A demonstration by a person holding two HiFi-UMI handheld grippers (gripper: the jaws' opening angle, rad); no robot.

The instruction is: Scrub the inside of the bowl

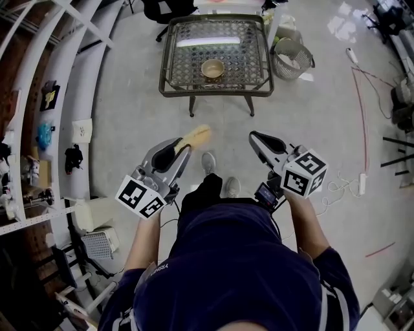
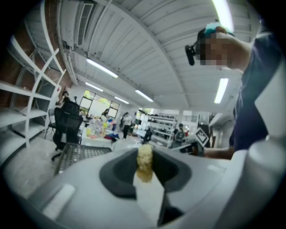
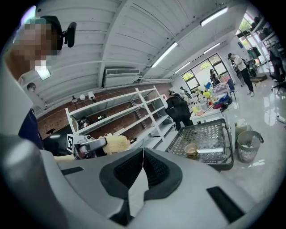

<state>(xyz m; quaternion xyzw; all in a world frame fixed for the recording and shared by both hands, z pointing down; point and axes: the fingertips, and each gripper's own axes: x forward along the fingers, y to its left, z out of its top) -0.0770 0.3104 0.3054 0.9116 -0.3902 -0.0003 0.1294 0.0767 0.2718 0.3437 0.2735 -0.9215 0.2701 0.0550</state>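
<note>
A tan bowl [image 1: 212,68] stands upright near the middle of a dark wire-mesh table [image 1: 170,77] some way ahead of me. I hold both grippers at waist height, well short of the table. My left gripper [image 1: 183,145] is shut on a yellow sponge [image 1: 196,137], which sticks out past its tips and shows pinched between the pads in the left gripper view [image 2: 144,162]. My right gripper [image 1: 253,136] is shut with nothing in it, its pads meeting [image 3: 143,150]. The right gripper view also shows the bowl [image 3: 191,149] and the sponge [image 3: 115,143].
A wire waste basket [image 1: 291,59] stands at the table's right corner. White shelving [image 1: 58,97] runs along the left. A black office chair [image 1: 168,9] sits behind the table. Cables [image 1: 362,116] lie on the floor at right. People stand far off [image 3: 241,67].
</note>
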